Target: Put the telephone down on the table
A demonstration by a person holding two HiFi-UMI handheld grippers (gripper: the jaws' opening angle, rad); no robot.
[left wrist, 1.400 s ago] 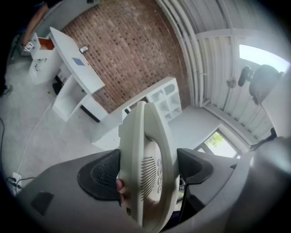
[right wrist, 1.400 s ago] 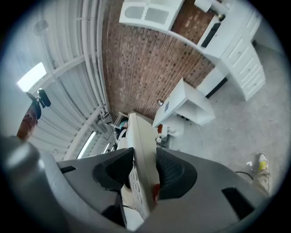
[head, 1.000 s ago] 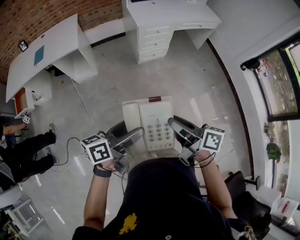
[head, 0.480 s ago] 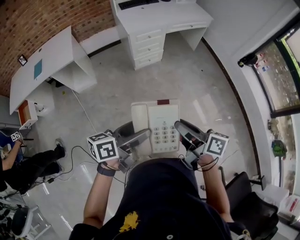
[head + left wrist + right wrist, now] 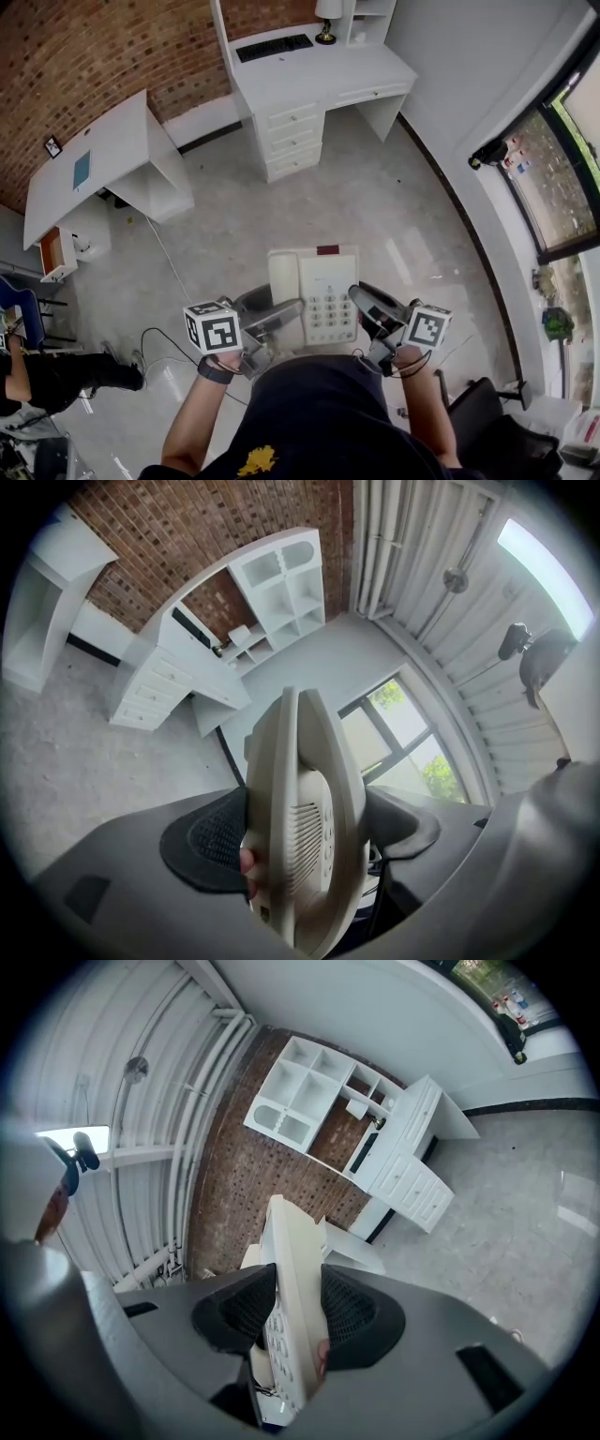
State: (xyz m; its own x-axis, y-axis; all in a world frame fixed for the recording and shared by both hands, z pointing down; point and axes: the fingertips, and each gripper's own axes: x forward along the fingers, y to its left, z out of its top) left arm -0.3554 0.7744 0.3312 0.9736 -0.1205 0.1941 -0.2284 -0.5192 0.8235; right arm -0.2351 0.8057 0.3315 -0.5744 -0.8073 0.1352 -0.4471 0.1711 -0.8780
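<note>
A cream desk telephone, handset on its cradle and keypad up, hangs level above the grey floor. It is clamped between my two grippers. My left gripper is shut on its left side and my right gripper on its right side. In the left gripper view the telephone stands edge-on between the black pads of the left gripper. In the right gripper view its keypad side sits squeezed inside the right gripper. A white desk with drawers stands ahead.
A keyboard and a lamp sit on the far desk. A second white table stands at the left by the brick wall. A seated person is at the lower left, with a cable on the floor. Windows line the right wall.
Both grippers and the telephone have moved forward together toward the desk with drawers, which now shows in full with keyboard and lamp. The grip is unchanged.
</note>
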